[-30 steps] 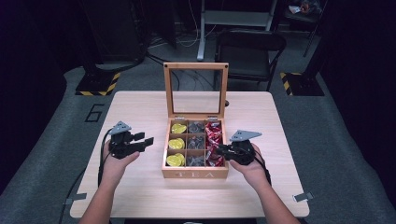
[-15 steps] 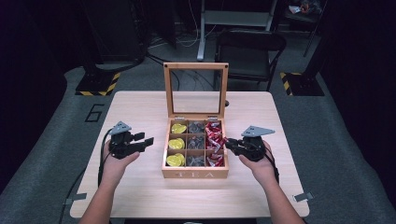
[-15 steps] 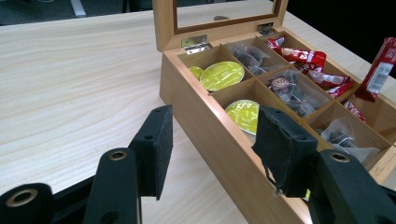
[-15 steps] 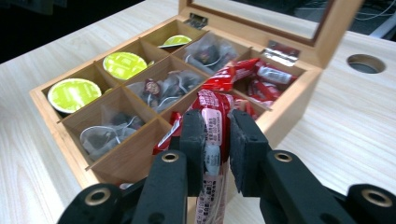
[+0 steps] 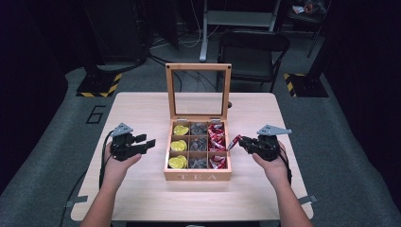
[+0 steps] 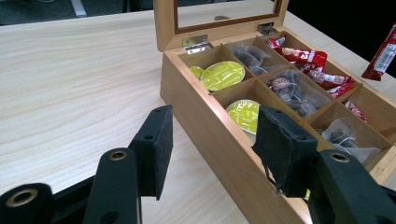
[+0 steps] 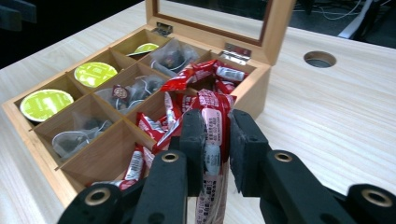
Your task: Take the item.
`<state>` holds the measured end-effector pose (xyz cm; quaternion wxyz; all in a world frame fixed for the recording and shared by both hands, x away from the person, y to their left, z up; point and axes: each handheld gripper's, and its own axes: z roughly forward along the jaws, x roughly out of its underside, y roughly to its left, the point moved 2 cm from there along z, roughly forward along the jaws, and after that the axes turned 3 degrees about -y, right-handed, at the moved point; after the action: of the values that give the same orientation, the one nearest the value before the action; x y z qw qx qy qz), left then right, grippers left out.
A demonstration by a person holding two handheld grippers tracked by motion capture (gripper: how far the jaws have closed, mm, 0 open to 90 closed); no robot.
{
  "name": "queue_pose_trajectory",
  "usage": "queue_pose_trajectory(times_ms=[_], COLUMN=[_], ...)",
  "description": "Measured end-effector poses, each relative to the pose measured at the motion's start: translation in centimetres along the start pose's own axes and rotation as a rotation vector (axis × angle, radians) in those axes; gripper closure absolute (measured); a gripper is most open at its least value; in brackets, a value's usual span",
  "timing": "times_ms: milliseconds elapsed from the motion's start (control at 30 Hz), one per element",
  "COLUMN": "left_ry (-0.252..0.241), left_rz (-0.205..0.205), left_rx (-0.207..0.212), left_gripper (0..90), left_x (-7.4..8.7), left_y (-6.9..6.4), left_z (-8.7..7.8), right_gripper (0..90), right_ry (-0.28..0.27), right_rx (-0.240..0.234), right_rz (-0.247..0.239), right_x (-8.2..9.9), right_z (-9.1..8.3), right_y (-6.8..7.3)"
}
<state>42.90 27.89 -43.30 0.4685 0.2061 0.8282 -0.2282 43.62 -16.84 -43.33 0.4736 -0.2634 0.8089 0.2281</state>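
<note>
Red sachet pinched between the right tool's pads, held just right of the wooden box, above the tabletop. Sachet print too small to read. Box front reads "TEA". Left tool spread, holding nothing, beside the box's left wall.

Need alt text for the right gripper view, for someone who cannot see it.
The right gripper pinches a red sachet between its black jaws, beside an open wooden tea box. Its compartments hold green-lidded capsules, clear tea bags and more red sachets.
</note>
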Motion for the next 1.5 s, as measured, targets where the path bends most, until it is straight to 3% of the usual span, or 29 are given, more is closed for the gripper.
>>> queue_pose_trajectory(times_ms=[633, 1500], left_ry=[0.003, 0.006], left_rz=[0.004, 0.004], left_rx=[-0.001, 0.001], left_gripper=[46.8, 46.6], left_x=[0.1, 0.1], left_y=[0.1, 0.1], left_z=[0.0, 0.0], right_gripper=[76.4, 76.3], right_ry=[0.01, 0.085], right_rx=[0.111, 0.177], right_rz=[0.045, 0.097], right_x=[1.2, 4.4], right_z=[-1.0, 0.4], right_y=[-2.9, -5.7])
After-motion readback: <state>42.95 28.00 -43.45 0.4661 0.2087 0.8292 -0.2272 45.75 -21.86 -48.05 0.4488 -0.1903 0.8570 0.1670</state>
